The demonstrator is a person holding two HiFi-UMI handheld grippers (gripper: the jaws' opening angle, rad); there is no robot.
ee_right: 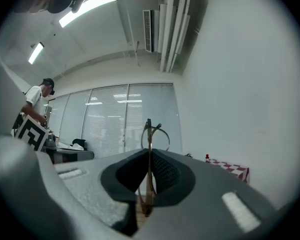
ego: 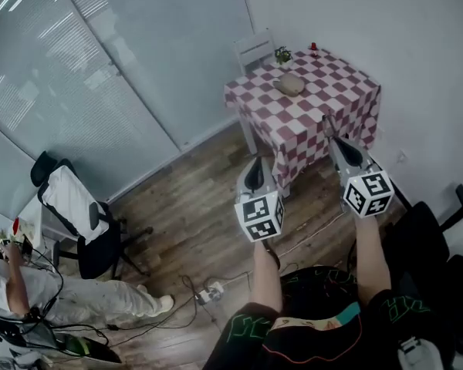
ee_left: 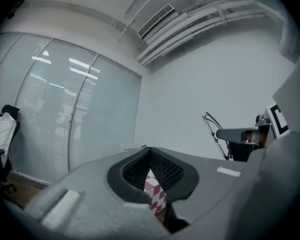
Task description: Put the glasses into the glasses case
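The glasses [ee_right: 149, 134] are already picked up: the right gripper [ee_right: 149, 156] is clamped narrowly on the thin wire frame, which stands edge-on between its jaws with the rims poking up past the tips. The left gripper [ee_left: 149, 153] carries nothing, and its jaws meet at the tips. In the head view both grippers are held out over the wooden floor [ego: 177, 222], on the near side of the bench [ego: 332, 102] with its red-and-white checked cloth, which stands in the far right corner of the room. A rounded tan thing [ego: 288, 83] lies on the far part of that cloth, well apart from both grippers; it is most likely the glasses case, though it is too small to tell whether it is open. So the step in hand looks like the carry. The next move calls for bringing the glasses to the bench, using the free left gripper to steady or open the case, and lowering the frame in without bending it.
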